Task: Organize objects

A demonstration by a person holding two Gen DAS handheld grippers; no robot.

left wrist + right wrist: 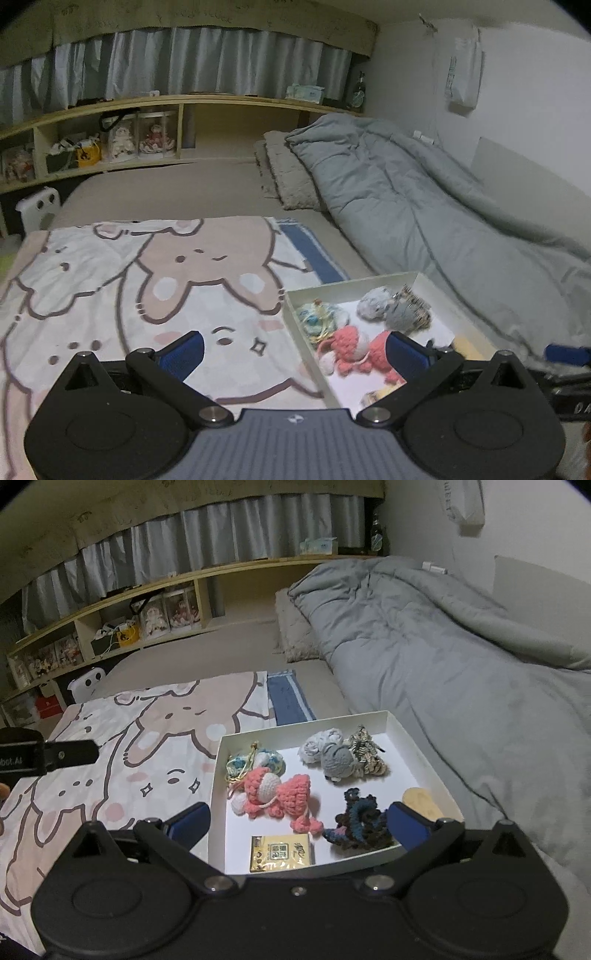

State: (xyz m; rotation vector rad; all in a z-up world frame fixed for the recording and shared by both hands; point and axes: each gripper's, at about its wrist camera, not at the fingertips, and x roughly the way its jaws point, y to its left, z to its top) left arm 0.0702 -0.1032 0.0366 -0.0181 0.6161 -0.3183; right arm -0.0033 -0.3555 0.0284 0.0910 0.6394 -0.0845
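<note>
A shallow white box (406, 723) lies on the bed and holds several small crochet items. Among them are a pink doll (280, 795), a grey one (334, 758), a blue-green one (255, 762), a dark blue-brown one (360, 818), a gold packet (282, 853) and a tan oval piece (423, 801). My right gripper (297, 821) hovers above the box's near edge, open, with nothing between its fingers. My left gripper (295, 350) is open too, above the box's left wall (306, 354) and the cartoon blanket (110, 288). The pink doll (349, 349) shows in the left wrist view.
A rumpled grey duvet (461, 657) lies along the right side beside the wall. A blue-striped towel (286, 696) peeks from under the blanket. Behind the bed runs a wooden shelf (184, 103) with figurines. The other gripper's arm (44, 757) shows at the left edge.
</note>
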